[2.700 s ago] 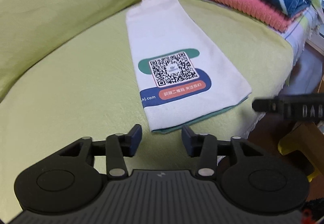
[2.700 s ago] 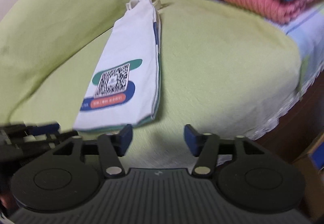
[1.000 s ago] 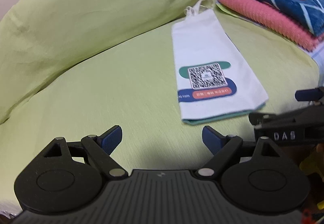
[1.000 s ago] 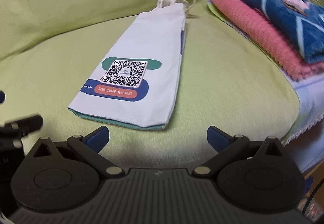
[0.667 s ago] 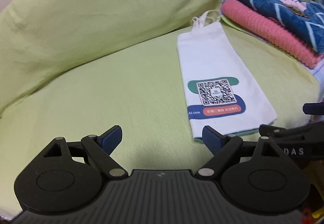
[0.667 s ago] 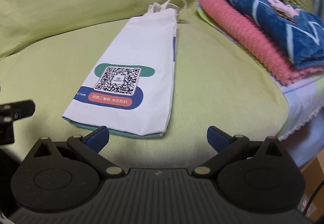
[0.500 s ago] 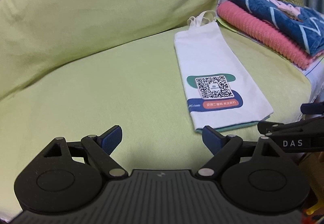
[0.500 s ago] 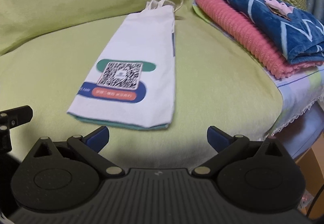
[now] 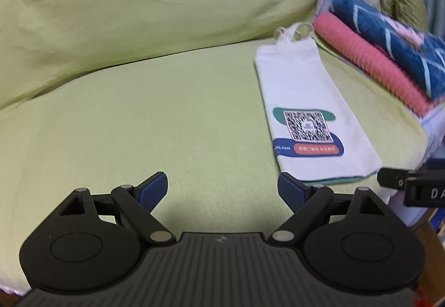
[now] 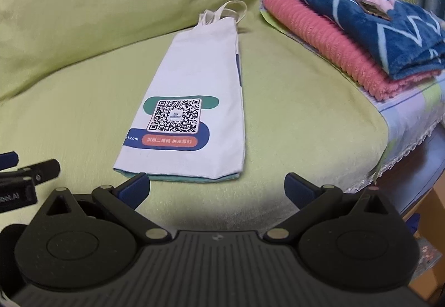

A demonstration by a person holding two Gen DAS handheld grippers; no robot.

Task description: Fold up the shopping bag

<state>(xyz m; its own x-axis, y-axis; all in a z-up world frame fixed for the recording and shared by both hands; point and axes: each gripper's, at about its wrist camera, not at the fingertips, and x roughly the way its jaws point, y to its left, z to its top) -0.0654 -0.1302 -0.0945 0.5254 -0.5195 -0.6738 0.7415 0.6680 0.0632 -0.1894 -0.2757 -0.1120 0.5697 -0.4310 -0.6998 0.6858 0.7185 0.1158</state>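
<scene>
A white cloth shopping bag point(image 10: 200, 90) lies flat on the green sofa seat point(image 10: 300, 112), folded into a long narrow strip with a QR code print facing up and its handles at the far end. In the left wrist view the shopping bag point(image 9: 308, 101) sits to the right. My left gripper point(image 9: 222, 187) is open over bare seat, left of the bag's near edge. My right gripper point(image 10: 217, 187) is open just short of the bag's near edge. Neither gripper touches the bag.
A stack of folded blankets, pink point(image 10: 328, 48) under blue point(image 10: 375, 18), rests on the sofa's right side. A large green back cushion point(image 9: 139, 9) rises behind the seat. The seat's front edge point(image 10: 400, 154) drops off at the right.
Both grippers have opened wide since the earliest frames and pulled back from the bag. The left gripper has drifted left, so the bag now sits further right in its view.
</scene>
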